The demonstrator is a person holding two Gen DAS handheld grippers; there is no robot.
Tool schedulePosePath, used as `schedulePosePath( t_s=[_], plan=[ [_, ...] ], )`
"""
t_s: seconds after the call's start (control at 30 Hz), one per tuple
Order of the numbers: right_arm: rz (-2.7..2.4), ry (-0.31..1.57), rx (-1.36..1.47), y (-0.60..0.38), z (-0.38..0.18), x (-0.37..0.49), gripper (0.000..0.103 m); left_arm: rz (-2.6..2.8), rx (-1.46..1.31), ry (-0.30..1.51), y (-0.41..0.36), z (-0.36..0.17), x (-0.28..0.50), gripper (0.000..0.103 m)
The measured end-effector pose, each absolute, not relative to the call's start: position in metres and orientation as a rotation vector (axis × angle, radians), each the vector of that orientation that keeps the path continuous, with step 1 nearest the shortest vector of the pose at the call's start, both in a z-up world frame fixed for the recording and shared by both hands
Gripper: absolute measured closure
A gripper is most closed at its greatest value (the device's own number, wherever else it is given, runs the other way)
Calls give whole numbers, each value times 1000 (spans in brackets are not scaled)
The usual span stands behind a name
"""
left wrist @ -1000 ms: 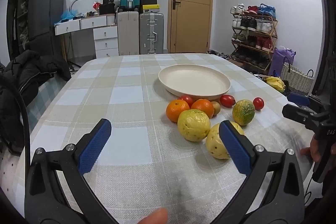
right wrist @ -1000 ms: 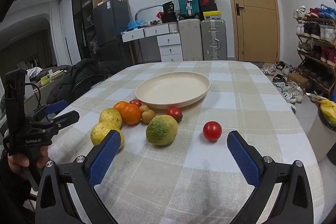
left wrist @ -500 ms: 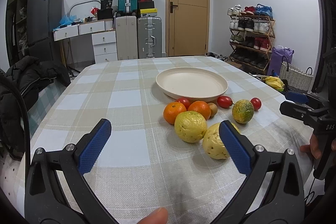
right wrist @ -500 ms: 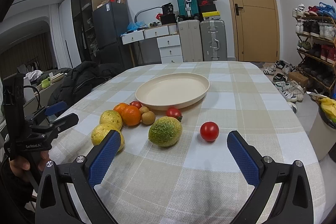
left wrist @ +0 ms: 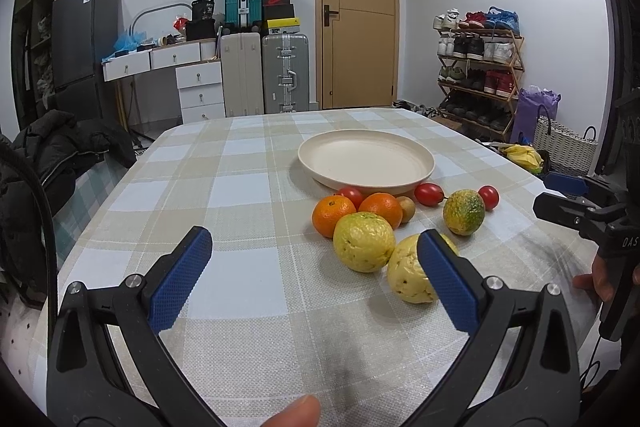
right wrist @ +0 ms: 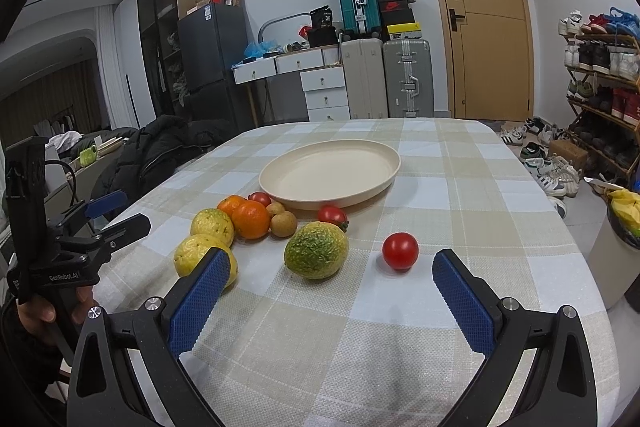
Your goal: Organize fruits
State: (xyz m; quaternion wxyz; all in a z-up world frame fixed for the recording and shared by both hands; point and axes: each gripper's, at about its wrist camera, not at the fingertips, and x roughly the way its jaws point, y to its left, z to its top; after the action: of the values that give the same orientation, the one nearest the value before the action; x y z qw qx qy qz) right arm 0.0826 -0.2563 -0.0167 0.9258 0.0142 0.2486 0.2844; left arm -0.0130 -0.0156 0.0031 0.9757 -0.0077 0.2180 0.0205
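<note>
On the checked worktop (right wrist: 460, 187), plate (right wrist: 384, 163) sits bare; nothing sorted yet. All fruit lies loose at its 6–8 o'clock: oranges (right wrist: 250, 219), yellow fruits (left wrist: 362, 241), green fruit (right wrist: 316, 249), tomatoes (right wrist: 400, 250). Left tool (left wrist: 316, 255) and right tool (right wrist: 328, 267) both spread wide, empty. Whole job remains.

suitcases (left wrist: 264, 39), door (left wrist: 356, 15), shoe rack (left wrist: 478, 67)

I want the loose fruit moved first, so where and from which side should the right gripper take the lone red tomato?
Grip the red tomato across its widest middle, coming straight forward and down with the right gripper, whose open jaws already point near it. It is round and smooth and sits apart from the green-yellow fruit, so both sides look free for the fingers.
</note>
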Motion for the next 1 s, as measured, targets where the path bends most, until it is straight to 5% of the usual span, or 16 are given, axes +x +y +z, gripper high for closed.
schedulePosePath(
  t_s=[1.0],
  plan=[
    [568, 507, 40, -257, -17, 83, 0, 40, -32, 435, -15, 3, -13, 1]
  ],
)
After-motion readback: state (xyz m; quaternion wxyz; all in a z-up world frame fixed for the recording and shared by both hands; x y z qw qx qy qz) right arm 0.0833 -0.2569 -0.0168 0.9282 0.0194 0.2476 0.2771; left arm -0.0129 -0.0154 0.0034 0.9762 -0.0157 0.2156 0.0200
